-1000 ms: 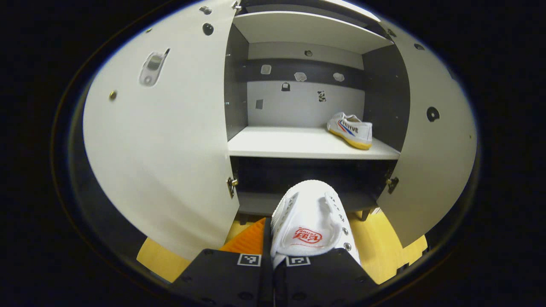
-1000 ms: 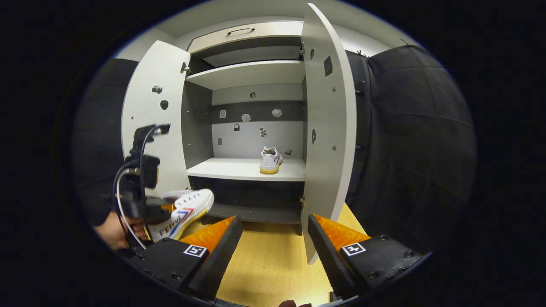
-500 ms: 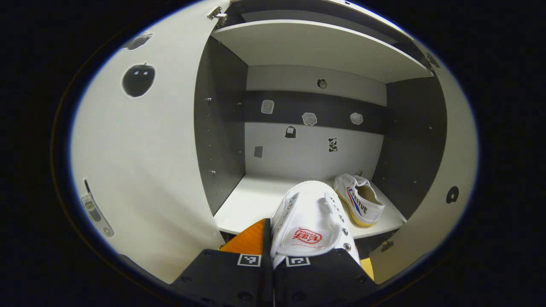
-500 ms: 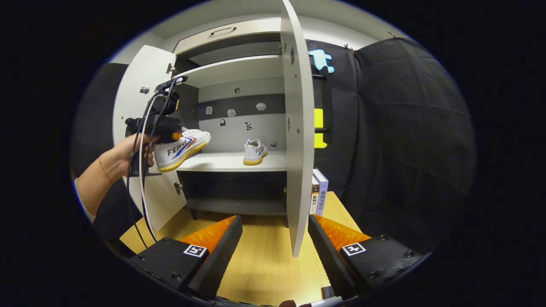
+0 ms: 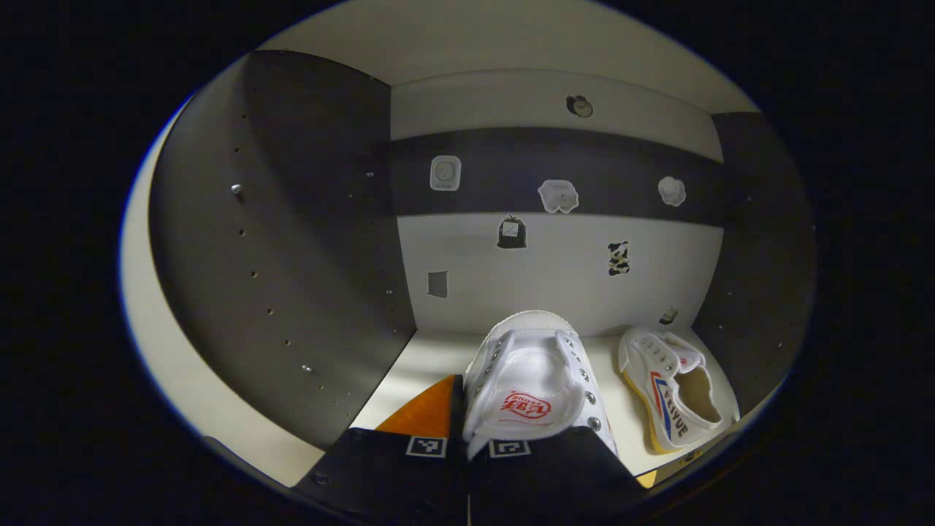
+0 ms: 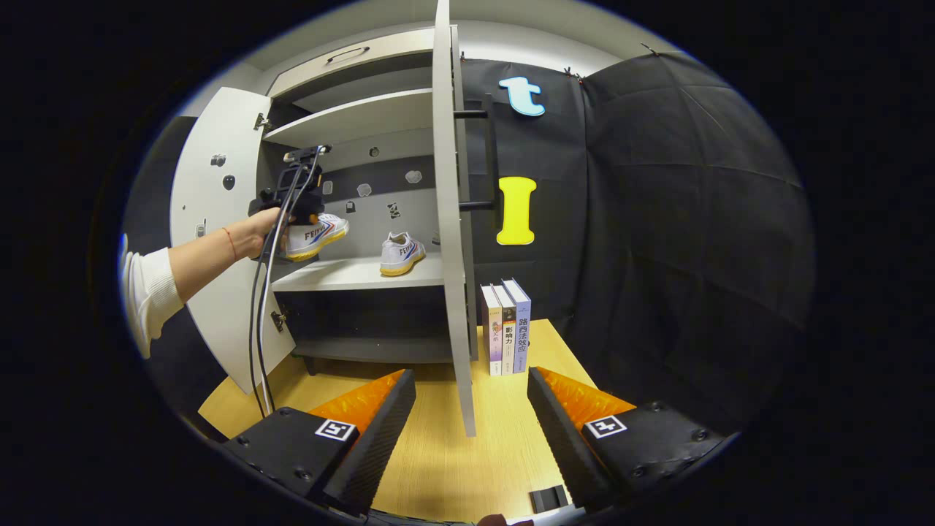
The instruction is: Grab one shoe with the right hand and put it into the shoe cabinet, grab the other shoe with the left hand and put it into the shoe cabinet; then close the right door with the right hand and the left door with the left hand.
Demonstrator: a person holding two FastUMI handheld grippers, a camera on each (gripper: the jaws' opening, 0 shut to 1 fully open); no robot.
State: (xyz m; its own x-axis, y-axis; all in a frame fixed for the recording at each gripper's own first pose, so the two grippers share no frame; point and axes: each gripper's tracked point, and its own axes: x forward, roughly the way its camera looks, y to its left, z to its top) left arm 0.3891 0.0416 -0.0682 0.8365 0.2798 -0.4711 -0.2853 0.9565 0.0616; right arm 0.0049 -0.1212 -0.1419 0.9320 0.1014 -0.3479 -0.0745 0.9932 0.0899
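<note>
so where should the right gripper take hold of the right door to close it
Best the free front edge of the right door, about halfway up. The door stands wide open, edge-on to the right gripper, whose open fingers already straddle it. Come straight ahead from the front, below the bar handle on its outer face, and swing it left toward the shoe cabinet.

The shelf shoe has "FEIVUE" printed on its side by red and blue stripes; the held shoe shows the same word in the right gripper view, and a red logo on its tongue. Two books on the worktop have spines reading 影响力 and 路西法效应. Square coded markers sit on the left tool and right tool
</note>
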